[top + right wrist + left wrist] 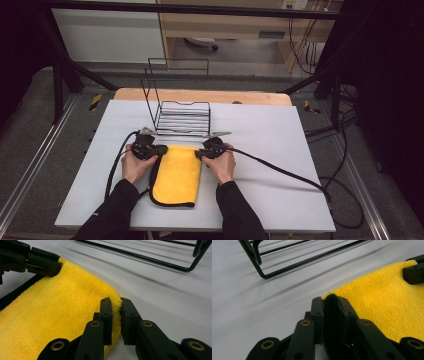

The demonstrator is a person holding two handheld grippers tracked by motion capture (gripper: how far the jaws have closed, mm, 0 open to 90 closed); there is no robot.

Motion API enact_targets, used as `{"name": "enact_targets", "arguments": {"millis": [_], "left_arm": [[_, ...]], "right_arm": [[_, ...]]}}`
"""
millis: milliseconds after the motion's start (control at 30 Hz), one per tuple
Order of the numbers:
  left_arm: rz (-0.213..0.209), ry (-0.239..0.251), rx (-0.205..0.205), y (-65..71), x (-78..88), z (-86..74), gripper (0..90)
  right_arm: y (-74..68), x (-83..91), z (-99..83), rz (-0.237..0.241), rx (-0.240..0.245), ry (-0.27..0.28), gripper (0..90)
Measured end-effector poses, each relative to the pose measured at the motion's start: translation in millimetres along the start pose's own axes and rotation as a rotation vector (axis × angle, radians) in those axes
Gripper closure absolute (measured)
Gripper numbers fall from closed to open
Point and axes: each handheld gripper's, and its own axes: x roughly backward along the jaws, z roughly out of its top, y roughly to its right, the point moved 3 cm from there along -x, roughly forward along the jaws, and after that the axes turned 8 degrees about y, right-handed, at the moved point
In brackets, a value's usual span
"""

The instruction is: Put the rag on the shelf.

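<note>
White desk [280, 150] is carrying a yellow towel [176, 175] before a wire rack [182, 117]; left tongs [159, 149] and right tongs [200, 154] are each pinching a far corner, readying a lift.

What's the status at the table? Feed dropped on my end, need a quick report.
Left tool shut on yellow cloth, far left corner. Right tool shut on far right corner. Cloth flat on table. Wire rack just beyond, apart from the cloth.
</note>
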Motion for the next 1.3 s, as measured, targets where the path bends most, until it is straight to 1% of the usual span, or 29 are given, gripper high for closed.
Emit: {"name": "enact_targets", "arguments": {"millis": [67,167,233,333,500,700,1000,1167,1300], "left_arm": [[0.003,0.001,-0.004,0.4,0.4,0.2,78.5],[-0.007,0.008,0.018,-1.4,2.5,0.5,79.9],[-0.017,0.022,0.033,-2.8,5.1,0.7,80.4],[-0.024,0.045,0.039,-3.6,10.2,2.3,80.7],[-0.020,0.076,0.015,-0.5,18.9,5.4,80.8],[-0.023,0.112,0.010,2.5,29.0,7.2,80.8],[-0.024,0.161,-0.017,9.9,47.2,10.4,80.8],[-0.024,0.190,-0.018,13.5,56.2,10.9,80.8],[-0.027,0.209,-0.029,15.9,64.4,11.7,80.8]], "right_arm": [[0.0,0.2,0.2,-0.001,-0.006,-0.001,82.6],[-0.1,1.1,1.3,0.000,-0.008,-0.001,83.4],[-0.8,2.7,2.1,0.001,-0.004,0.008,83.7],[-2.3,5.9,3.8,0.004,0.001,0.024,83.8],[-6.1,13.6,8.4,0.019,0.005,0.060,83.8],[-11.1,23.3,12.4,0.041,0.014,0.093,83.7],[-19.0,38.2,17.1,0.077,0.034,0.140,83.7],[-23.3,46.6,19.5,0.091,0.042,0.162,83.7],[-26.3,52.1,21.6,0.103,0.052,0.181,83.8]]}}
